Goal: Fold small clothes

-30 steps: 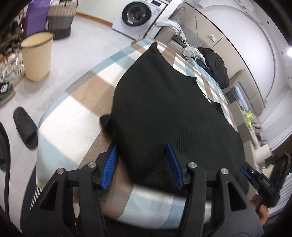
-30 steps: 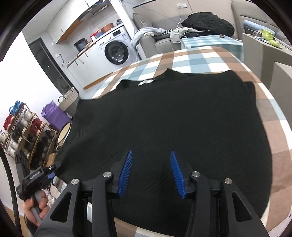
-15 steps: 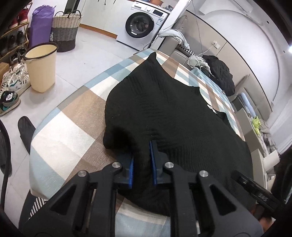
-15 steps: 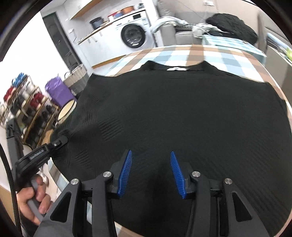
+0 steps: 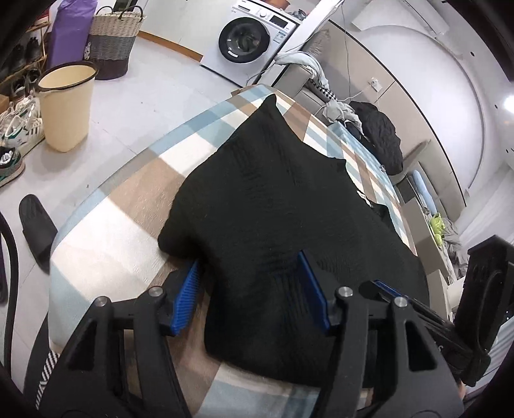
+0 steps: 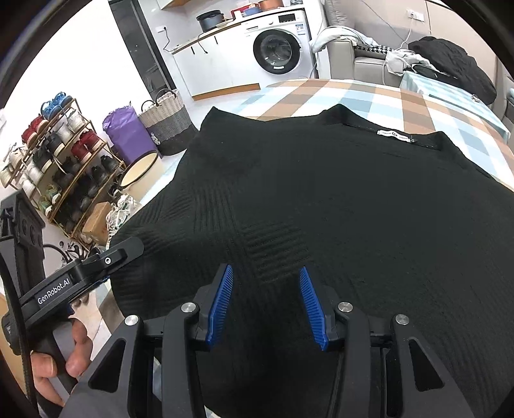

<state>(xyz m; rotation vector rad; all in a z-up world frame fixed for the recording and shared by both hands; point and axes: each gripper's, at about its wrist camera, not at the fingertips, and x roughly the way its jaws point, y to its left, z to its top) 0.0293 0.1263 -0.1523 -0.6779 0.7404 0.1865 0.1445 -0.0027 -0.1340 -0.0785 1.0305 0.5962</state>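
Item: black knit top point(image 6: 337, 199), spread flat on the checked tablecloth point(image 5: 106, 225), near hem at both claws. Left gripper point(image 5: 253, 289): jaws opening, hem corner between, unpinched. Right gripper point(image 6: 266, 302): spread above cloth, empty. Step: hem pickup. Next: both must pinch hem.

A white washing machine point(image 6: 278, 53) stands against the wall. A shoe rack point(image 6: 54, 157) and woven basket point(image 6: 167, 123) sit on pale floor tiles point(image 5: 138, 106).

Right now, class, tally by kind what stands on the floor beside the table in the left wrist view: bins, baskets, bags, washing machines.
Cream bin: 1
Woven basket: 1
Purple bag: 1
Washing machine: 1
Total: 4
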